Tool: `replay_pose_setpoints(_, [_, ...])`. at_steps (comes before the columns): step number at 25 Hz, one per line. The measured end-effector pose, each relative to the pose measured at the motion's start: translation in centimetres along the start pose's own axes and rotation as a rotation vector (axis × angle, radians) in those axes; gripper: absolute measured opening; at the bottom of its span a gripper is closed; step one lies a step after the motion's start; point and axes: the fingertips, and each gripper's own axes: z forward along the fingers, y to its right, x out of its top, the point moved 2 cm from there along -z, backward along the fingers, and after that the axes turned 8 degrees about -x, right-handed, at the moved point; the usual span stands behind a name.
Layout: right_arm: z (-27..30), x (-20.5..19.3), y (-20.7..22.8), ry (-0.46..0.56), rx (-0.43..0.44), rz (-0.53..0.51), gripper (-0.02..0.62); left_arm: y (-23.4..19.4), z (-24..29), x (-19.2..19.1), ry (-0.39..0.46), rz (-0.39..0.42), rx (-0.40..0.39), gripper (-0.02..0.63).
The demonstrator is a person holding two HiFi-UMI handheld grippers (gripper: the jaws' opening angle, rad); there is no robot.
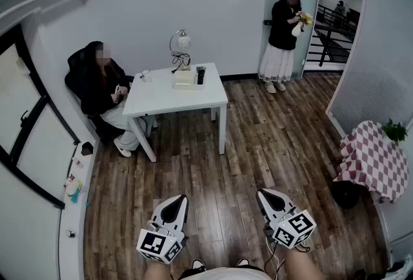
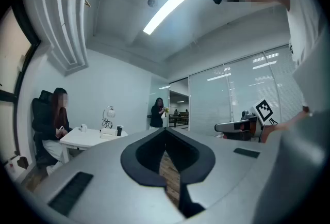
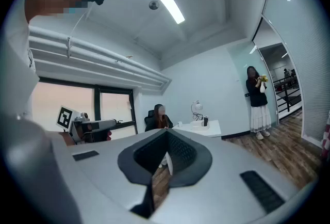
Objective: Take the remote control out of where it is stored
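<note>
**Step in hand (judged): approach, grasp not begun.**
- Left claw (image 1: 175, 200): jaws closed tip to tip, empty, level, low over the floor. It is well apart from the worktop (image 1: 155, 101).
- Right claw (image 1: 267, 195): likewise closed and empty.
- Remote (image 1: 201, 74): taken to be the dark upright piece at the worktop's far edge, toward the far right corner. It touches or stands just beside a pale holder (image 1: 185, 78), with a lamp (image 1: 182, 42) behind.
- Recommended handling:
  - Come up to the worktop's near edge, keeping clear of the seated person (image 1: 103, 88) at its left edge.
  - Part one claw's jaws before reaching in.
  - Take the remote across its narrow sides and lift straight up, clear of the holder.
  - Use the other claw to steady the holder, which looks light and may tip or slide.

**Not made out:**
- Whether the dark piece truly is the remote; it is too small in every view.
- Whether it stands inside the holder or only against it.
- The holder's depth and openings.
- In both gripper views, each claw's own body covers the lower scene.
</note>
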Motion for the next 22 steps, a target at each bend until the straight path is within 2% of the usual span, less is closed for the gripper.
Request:
replay_pose_setpoints(15, [0.2, 0.4, -1.0, 0.003, 0.026, -0.007, 0.008, 0.1, -1.0, 0.2, 0.005, 0.007, 0.017, 0.006])
replay_pose_setpoints(19, [1.1, -0.1, -1.3, 0.001, 0.027, 0.023, 0.008, -1.3, -2.0, 0.2, 0.015, 0.005, 0.033, 0.006])
replay_pose_setpoints(22, [3.0, -0.4, -2.8, -0.005, 0.020, 0.031, 0.008, -3.8, -3.3, 0.2, 0.019, 0.004, 0.049, 0.006])
